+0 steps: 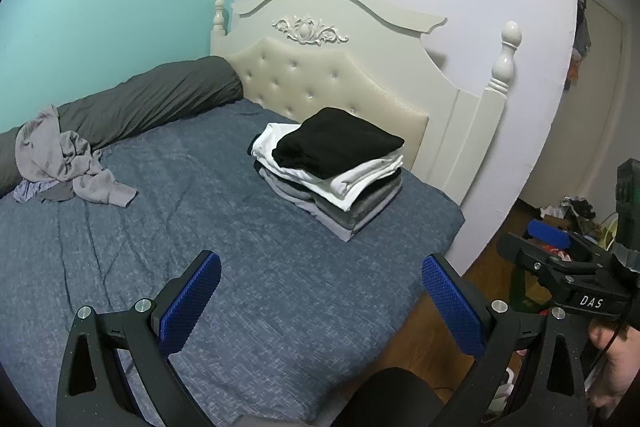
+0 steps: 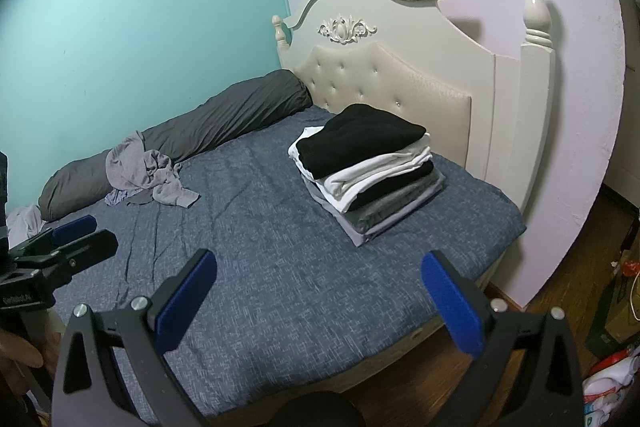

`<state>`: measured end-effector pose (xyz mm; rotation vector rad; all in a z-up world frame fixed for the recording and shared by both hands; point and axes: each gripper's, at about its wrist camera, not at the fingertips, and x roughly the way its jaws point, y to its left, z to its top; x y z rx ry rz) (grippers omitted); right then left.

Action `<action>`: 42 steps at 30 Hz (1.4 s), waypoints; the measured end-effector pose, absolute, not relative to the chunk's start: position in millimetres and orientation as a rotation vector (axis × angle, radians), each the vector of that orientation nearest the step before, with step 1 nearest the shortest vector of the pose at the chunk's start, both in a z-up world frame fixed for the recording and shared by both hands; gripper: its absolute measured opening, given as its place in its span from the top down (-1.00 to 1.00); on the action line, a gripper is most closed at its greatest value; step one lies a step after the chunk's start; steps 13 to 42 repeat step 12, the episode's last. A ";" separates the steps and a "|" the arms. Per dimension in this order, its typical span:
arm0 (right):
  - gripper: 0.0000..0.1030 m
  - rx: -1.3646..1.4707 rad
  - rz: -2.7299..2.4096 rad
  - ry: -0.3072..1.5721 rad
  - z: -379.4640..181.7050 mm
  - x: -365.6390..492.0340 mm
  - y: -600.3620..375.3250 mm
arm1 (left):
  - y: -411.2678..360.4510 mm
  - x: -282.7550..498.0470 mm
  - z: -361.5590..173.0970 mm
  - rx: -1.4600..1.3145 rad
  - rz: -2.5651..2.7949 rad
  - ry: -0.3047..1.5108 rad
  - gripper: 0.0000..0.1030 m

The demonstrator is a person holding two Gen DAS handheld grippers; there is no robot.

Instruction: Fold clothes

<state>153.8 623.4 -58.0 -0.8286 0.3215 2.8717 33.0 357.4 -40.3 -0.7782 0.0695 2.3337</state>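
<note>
Facing you: bed (image 1: 248,307), no containers in view.
- Folded stack (image 1: 332,171), centre right of frame by the headboard (image 1: 320,83), black piece on top.
- Crumpled grey garment (image 1: 68,159), left of frame against the grey bolster (image 1: 152,99): likely soft, light and limp; take it at a hem or shoulder edge.
- Left tongs (image 1: 320,303) and right tongs (image 2: 316,303): both spread wide and holding nothing, above the bedspread.

The crumpled grey garment (image 1: 68,163) is covering smaller blue-striped cloth (image 1: 28,191); the long dark-grey bolster pillow (image 1: 140,103) is running past the frame's edge.
</note>
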 end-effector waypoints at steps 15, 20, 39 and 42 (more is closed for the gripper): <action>-0.99 -0.830 2.868 0.328 -58.9 154.7 624.8 | 358.7 32.6 -41.4 -0.778 2.321 0.075 -0.99; -0.99 -0.830 2.868 0.328 -58.9 154.7 624.8 | 358.7 32.6 -41.4 -0.778 2.321 0.075 -0.99; -0.99 -0.830 2.868 0.328 -58.9 154.7 624.8 | 358.7 32.6 -41.4 -0.778 2.321 0.075 -0.99; -0.99 -0.830 2.868 0.328 -58.9 154.7 624.8 | 358.7 32.6 -41.4 -0.778 2.321 0.075 -0.99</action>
